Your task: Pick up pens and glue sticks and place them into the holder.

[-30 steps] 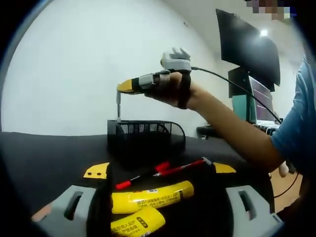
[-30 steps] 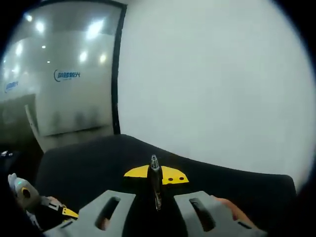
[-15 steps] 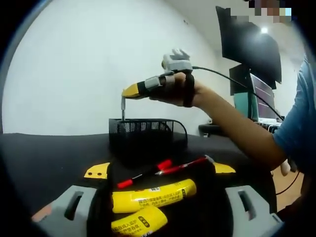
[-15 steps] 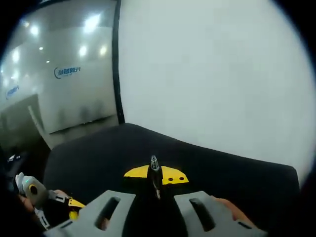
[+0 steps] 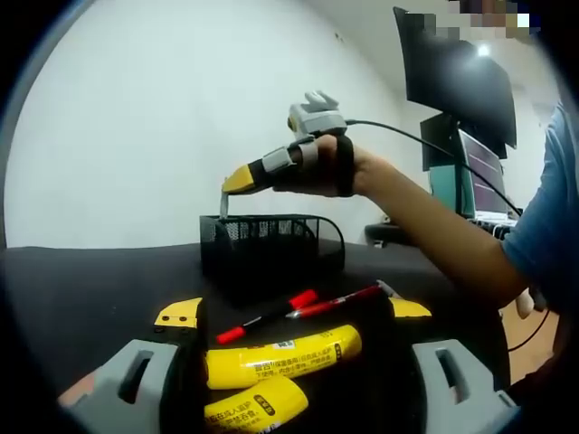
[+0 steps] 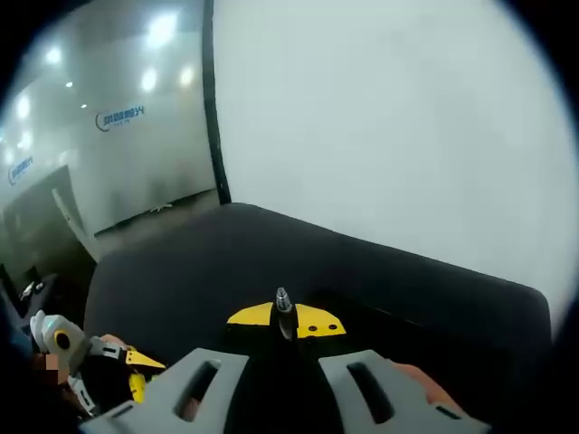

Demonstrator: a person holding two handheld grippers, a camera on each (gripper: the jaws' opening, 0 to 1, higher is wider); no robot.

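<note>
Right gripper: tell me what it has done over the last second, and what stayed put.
In the left gripper view, the right gripper has lowered the grey pen it clamps toward the black mesh holder; the pen's lower end now sits at the holder's rim. Nothing was released. The two yellow glue sticks and the red pens between the left gripper's jaws stayed as they were.

Both grippers have grey slotted jaw bases with yellow tips; the right gripper (image 5: 237, 179) trails a black cable behind its jaws toward a blue sleeve (image 5: 543, 226).
</note>
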